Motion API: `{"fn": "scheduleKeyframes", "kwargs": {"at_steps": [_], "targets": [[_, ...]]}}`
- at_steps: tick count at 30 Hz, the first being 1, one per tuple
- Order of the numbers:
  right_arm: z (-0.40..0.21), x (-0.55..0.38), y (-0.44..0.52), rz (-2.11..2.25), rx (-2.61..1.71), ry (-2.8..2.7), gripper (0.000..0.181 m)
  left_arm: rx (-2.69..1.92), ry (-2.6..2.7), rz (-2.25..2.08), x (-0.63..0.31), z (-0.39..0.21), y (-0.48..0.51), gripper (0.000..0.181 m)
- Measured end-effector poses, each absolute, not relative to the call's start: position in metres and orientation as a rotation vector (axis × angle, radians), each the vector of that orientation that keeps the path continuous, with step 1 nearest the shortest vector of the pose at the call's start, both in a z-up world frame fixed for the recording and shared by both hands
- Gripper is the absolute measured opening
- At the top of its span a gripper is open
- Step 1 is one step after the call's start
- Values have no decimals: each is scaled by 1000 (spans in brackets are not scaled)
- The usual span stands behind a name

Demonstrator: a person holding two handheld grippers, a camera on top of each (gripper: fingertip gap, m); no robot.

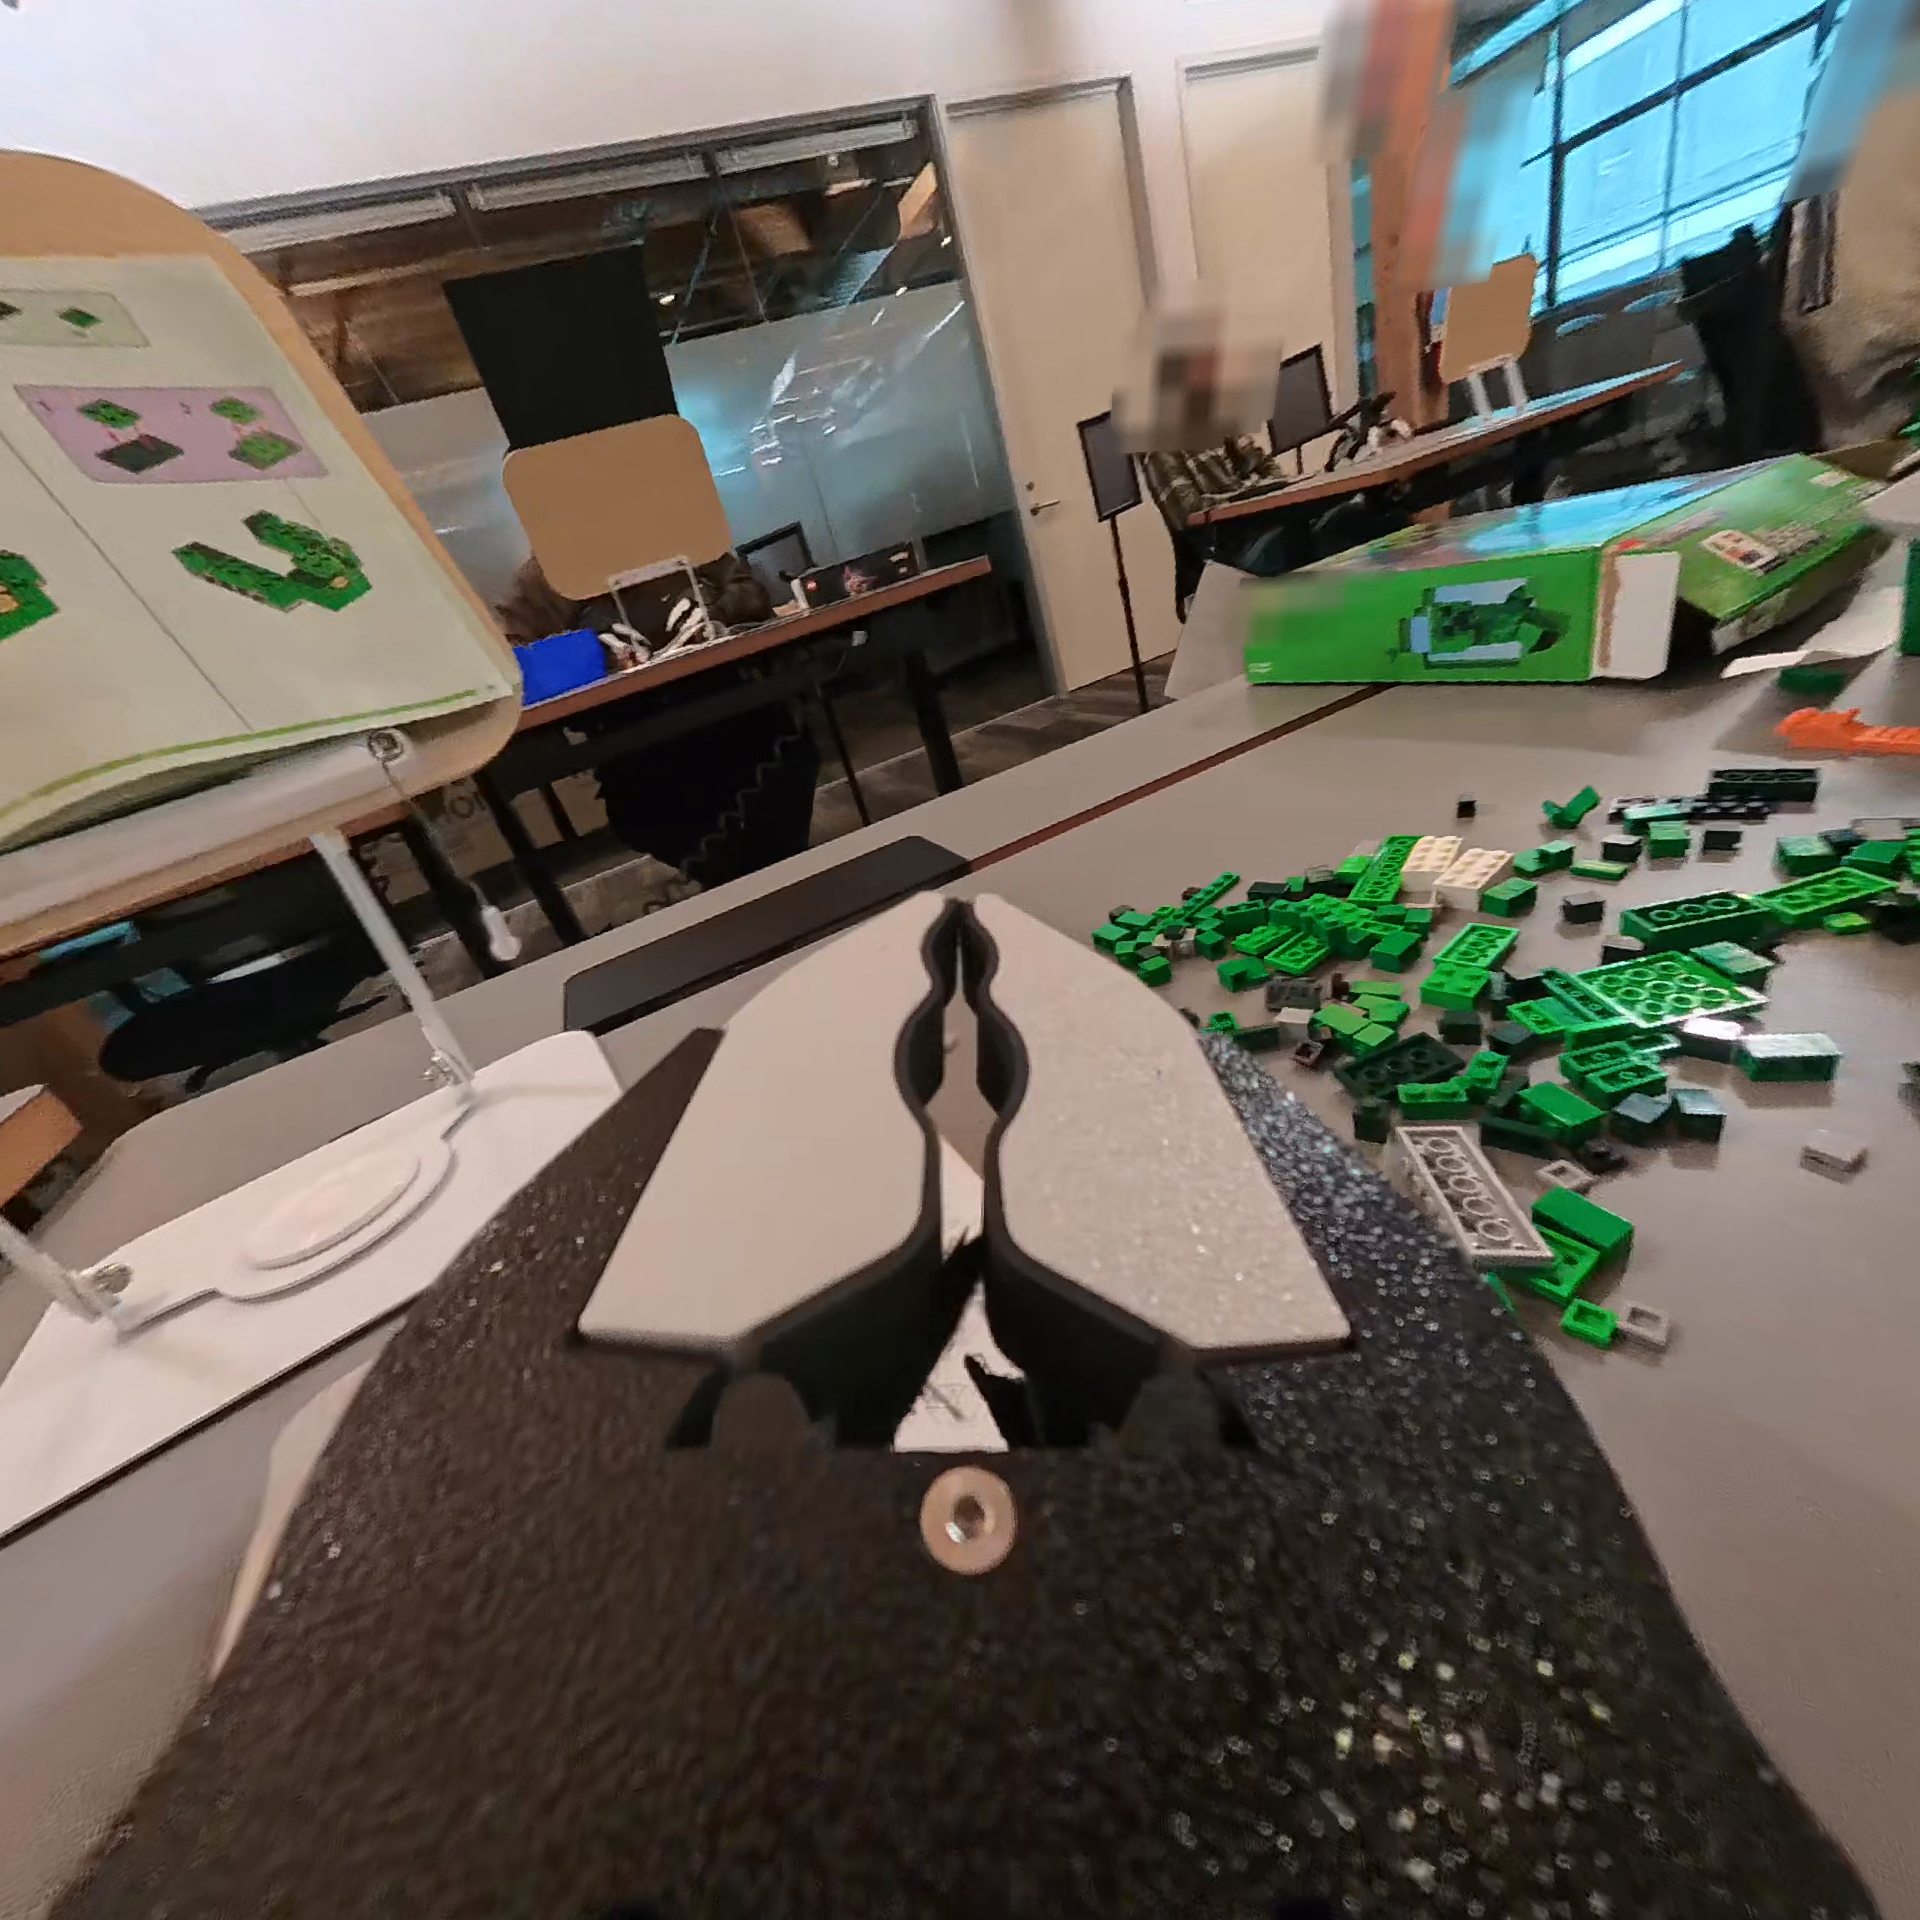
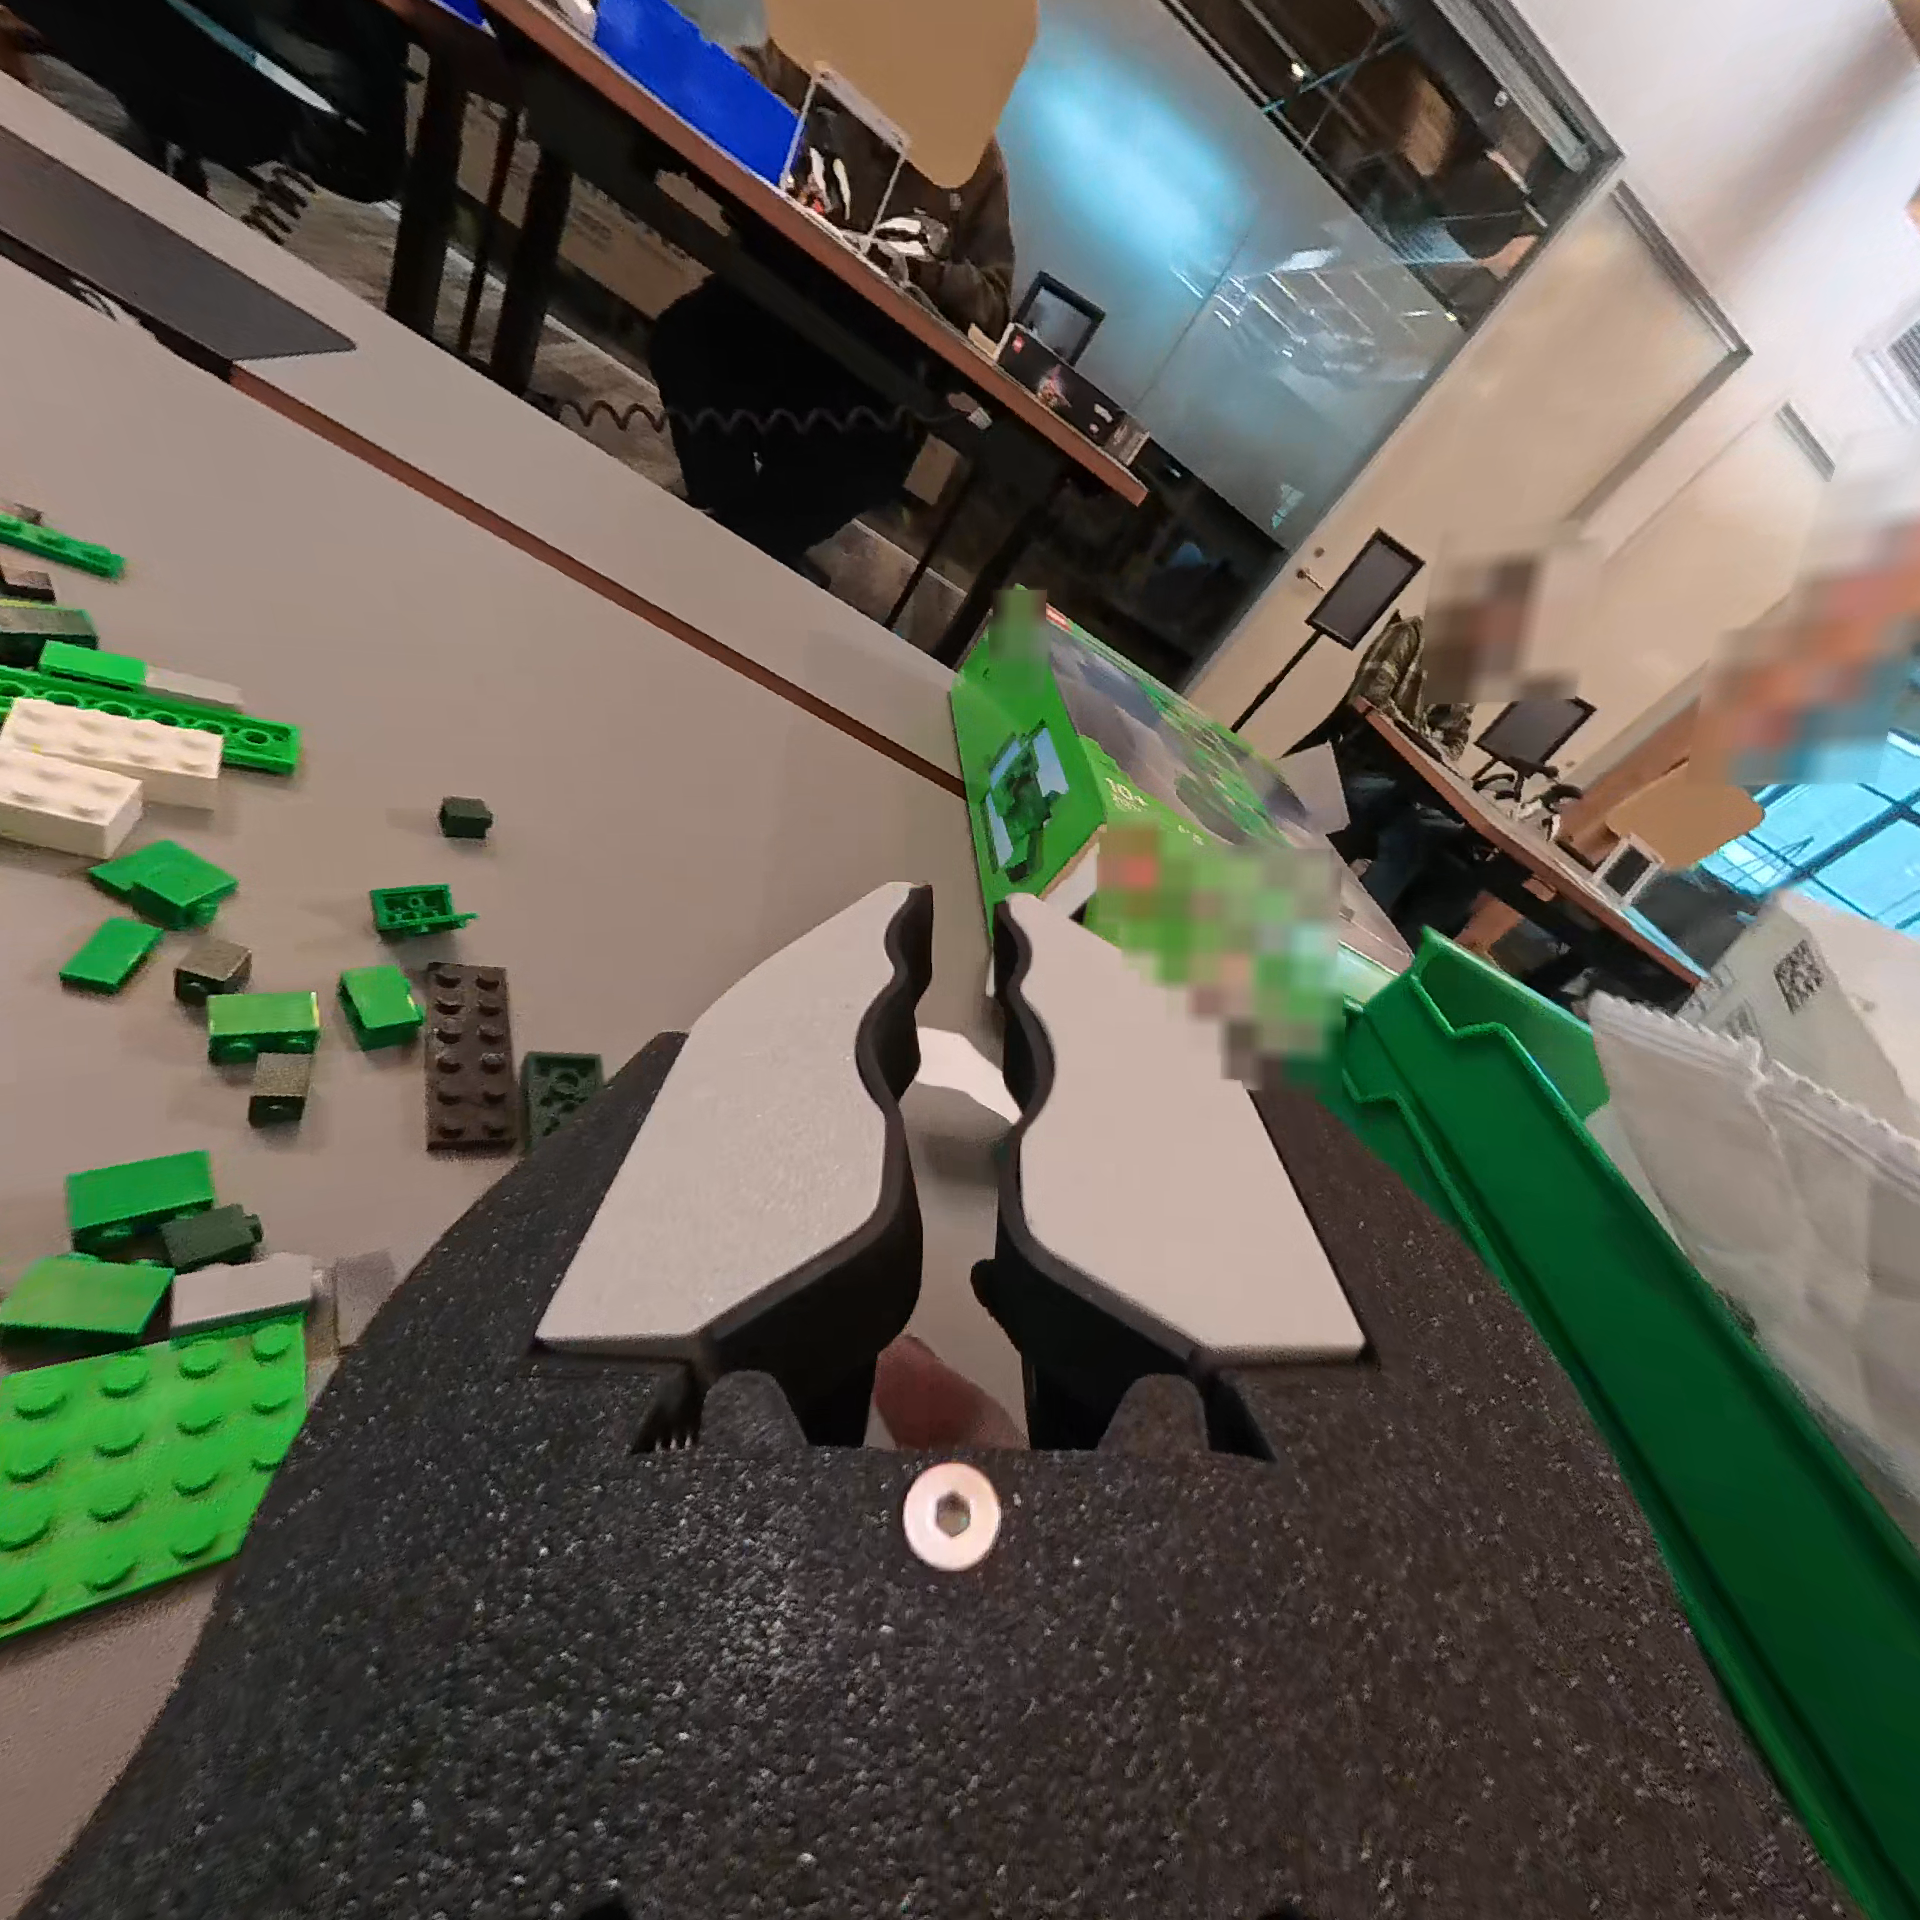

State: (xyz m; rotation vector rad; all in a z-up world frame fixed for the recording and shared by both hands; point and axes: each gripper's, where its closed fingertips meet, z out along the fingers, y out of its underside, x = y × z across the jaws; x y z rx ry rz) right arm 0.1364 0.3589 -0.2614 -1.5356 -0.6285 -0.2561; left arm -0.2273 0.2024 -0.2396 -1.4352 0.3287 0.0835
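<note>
Both grippers hover empty above the grey table (image 1: 1714, 1455). The left gripper (image 1: 961, 920) is clenched, its tips touching; the right gripper (image 2: 961, 914) stands slightly parted around nothing. Loose green, black and white bricks (image 1: 1455, 997) scatter mid-table, some cut off by the frame. A green box (image 1: 1558, 603) lies at the far edge, partly blurred. A green bin (image 2: 1662, 1351) shows only its rim.

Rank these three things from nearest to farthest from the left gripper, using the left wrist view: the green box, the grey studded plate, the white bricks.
Measured from the left gripper:
1. Grey studded plate, just to the right of the gripper's body, at the near edge of the pile.
2. White bricks, farther right, toward the back of the pile.
3. Green box, lying at the far right of the table.
</note>
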Motion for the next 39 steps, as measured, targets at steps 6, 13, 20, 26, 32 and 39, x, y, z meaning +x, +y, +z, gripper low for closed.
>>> {"fn": "scheduleKeyframes", "kwargs": {"at_steps": [6, 13, 20, 26, 32, 39], "targets": [[-256, 139, 358, -90, -1553, -520, 10, -1415, 308, 28, -230, -244, 204, 3], [-257, 131, 355, 61, -1588, -501, 29, -1358, 302, 80, -233, -240, 201, 30], [-258, 124, 354, 133, -1588, -479, 40, -1336, 300, 133, -235, -237, 201, 55], [-256, 115, 352, 171, -1573, -498, 34, -1356, 186, 116, -255, -237, 200, 49], [-254, 121, 353, 57, -1565, -517, 31, -1380, 157, 73, -260, -239, 201, 41], [-255, 118, 353, 55, -1568, -539, 30, -1383, 189, 86, -257, -240, 202, 34]]}}
